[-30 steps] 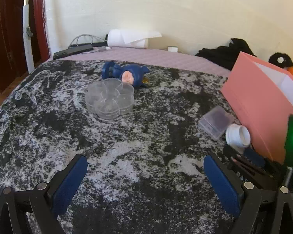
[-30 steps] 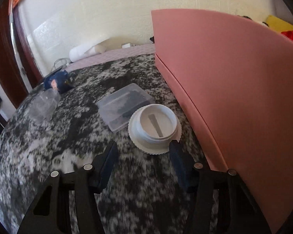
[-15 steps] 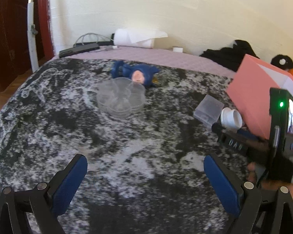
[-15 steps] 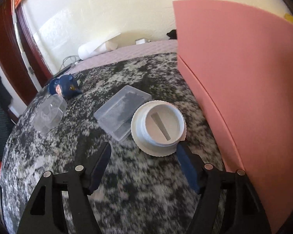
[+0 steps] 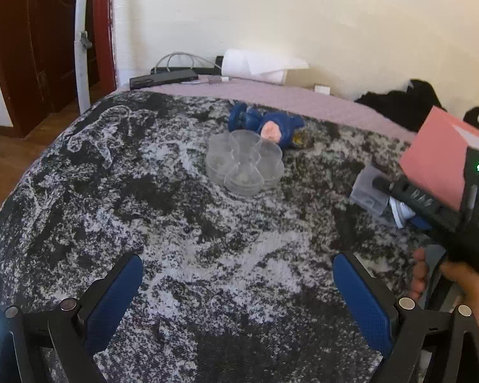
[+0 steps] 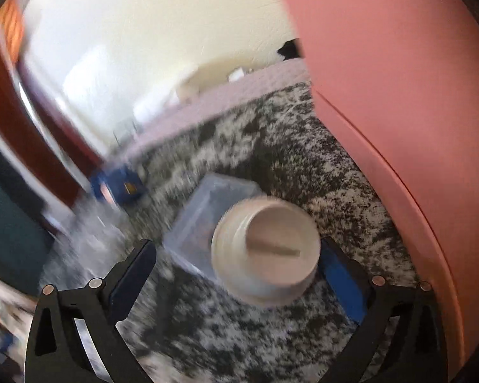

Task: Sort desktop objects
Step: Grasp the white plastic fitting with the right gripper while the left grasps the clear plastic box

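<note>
A white round cap (image 6: 268, 249) lies on the speckled cloth between the fingers of my open right gripper (image 6: 238, 279). It sits close against the right finger (image 6: 341, 284), with a gap to the left one; the view is blurred. A clear flat box (image 6: 204, 210) lies just behind the cap. In the left wrist view my left gripper (image 5: 238, 300) stands open over bare cloth. Ahead of it are a clear flower-shaped case (image 5: 244, 166) and a blue doll (image 5: 271, 126). The right gripper's body (image 5: 424, 204) covers most of the cap there.
A pink box (image 6: 399, 111) stands close on the right, its wall (image 5: 437, 156) beside the right gripper. A person's hand (image 5: 447, 277) holds that gripper. A paper roll (image 5: 258, 65), a black device and cables sit at the far edge. Dark clothing (image 5: 399, 108) lies far right.
My right gripper has moved forward and tipped, so the cap now sits between its fingers near the right one. The left gripper has drawn back and turned, bringing the right gripper into its view.
</note>
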Demonstrator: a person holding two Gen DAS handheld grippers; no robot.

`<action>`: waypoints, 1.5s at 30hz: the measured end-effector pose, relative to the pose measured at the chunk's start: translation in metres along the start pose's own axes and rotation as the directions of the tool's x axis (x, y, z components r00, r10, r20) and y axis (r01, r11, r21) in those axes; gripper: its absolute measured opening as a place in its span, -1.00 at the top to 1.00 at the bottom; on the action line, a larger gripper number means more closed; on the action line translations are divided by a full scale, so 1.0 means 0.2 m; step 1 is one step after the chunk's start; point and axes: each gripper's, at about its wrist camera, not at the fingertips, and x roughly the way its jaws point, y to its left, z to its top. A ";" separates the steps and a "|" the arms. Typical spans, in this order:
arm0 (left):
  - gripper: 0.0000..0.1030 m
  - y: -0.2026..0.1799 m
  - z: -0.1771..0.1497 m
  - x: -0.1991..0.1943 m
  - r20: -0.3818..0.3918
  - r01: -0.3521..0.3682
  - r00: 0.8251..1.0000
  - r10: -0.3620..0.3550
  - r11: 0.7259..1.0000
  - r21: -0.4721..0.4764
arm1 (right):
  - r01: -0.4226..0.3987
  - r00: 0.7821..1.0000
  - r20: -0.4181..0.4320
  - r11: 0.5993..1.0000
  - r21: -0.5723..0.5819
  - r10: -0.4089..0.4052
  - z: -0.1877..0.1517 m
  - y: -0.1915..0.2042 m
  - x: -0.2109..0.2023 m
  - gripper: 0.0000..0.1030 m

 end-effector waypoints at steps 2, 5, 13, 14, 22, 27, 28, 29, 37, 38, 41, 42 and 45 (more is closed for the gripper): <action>-0.92 0.00 0.00 -0.01 0.007 0.000 1.000 0.000 1.000 -0.001 | 0.013 1.000 -0.006 1.000 -0.014 -0.013 0.00 0.01 0.01 -0.22; -0.92 -0.01 0.00 -0.01 0.008 -0.003 1.000 0.003 1.000 0.007 | 0.001 1.000 -0.013 1.000 -0.019 -0.001 0.00 0.02 0.01 -0.21; -0.92 -0.11 -0.02 0.08 -0.020 0.016 1.000 -0.014 0.997 0.074 | 0.042 0.998 -0.037 0.996 -0.074 -0.045 -0.14 0.09 -0.09 -0.21; -0.92 -0.13 -0.01 0.09 -0.025 0.026 0.999 -0.024 0.997 0.075 | 0.061 0.997 -0.048 0.992 -0.109 -0.067 -0.18 0.12 -0.12 -0.20; -0.92 -0.30 0.08 0.24 -0.028 0.066 0.998 -0.064 0.995 0.072 | 0.131 0.989 -0.033 0.963 -0.237 -0.142 -0.47 0.24 -0.61 -0.20; -0.92 -0.58 0.14 0.45 0.009 0.056 0.998 -0.059 0.987 0.150 | 0.209 0.972 0.163 0.937 -0.279 -0.168 -0.49 0.25 -0.94 -0.20; -0.92 -0.65 0.15 0.49 0.016 0.057 0.998 -0.061 0.983 0.175 | 0.229 0.964 0.200 0.934 -0.274 -0.177 -0.46 0.24 -0.96 -0.20; -0.92 -0.71 0.16 0.54 0.021 0.057 0.998 -0.063 0.978 0.201 | 0.245 0.955 0.233 0.934 -0.259 -0.186 -0.43 0.23 -0.98 -0.20; -0.98 -0.94 0.14 0.95 -0.152 0.123 0.985 -0.084 0.955 0.271 | 0.354 0.909 0.345 0.871 -0.341 -0.235 -0.38 0.27 -1.01 -0.20; -0.97 -0.94 0.14 0.98 -0.172 0.133 0.981 -0.090 0.958 0.255 | 0.358 0.905 0.356 0.869 -0.341 -0.233 -0.37 0.27 -1.02 -0.20; -0.66 -0.93 0.14 0.97 -0.150 0.117 0.985 -0.081 0.962 0.248 | 0.330 0.916 0.335 0.887 -0.323 -0.219 -0.36 0.24 -1.03 -0.20; -0.30 -0.93 0.14 0.95 -0.136 0.107 0.988 -0.074 0.961 0.253 | 0.319 0.921 0.325 0.894 -0.315 -0.214 -0.35 0.23 -1.03 -0.20; -0.10 -0.94 0.12 0.91 -0.125 0.102 0.990 -0.069 0.955 0.277 | 0.321 0.918 0.337 0.892 -0.318 -0.210 -0.35 0.24 -1.05 -0.20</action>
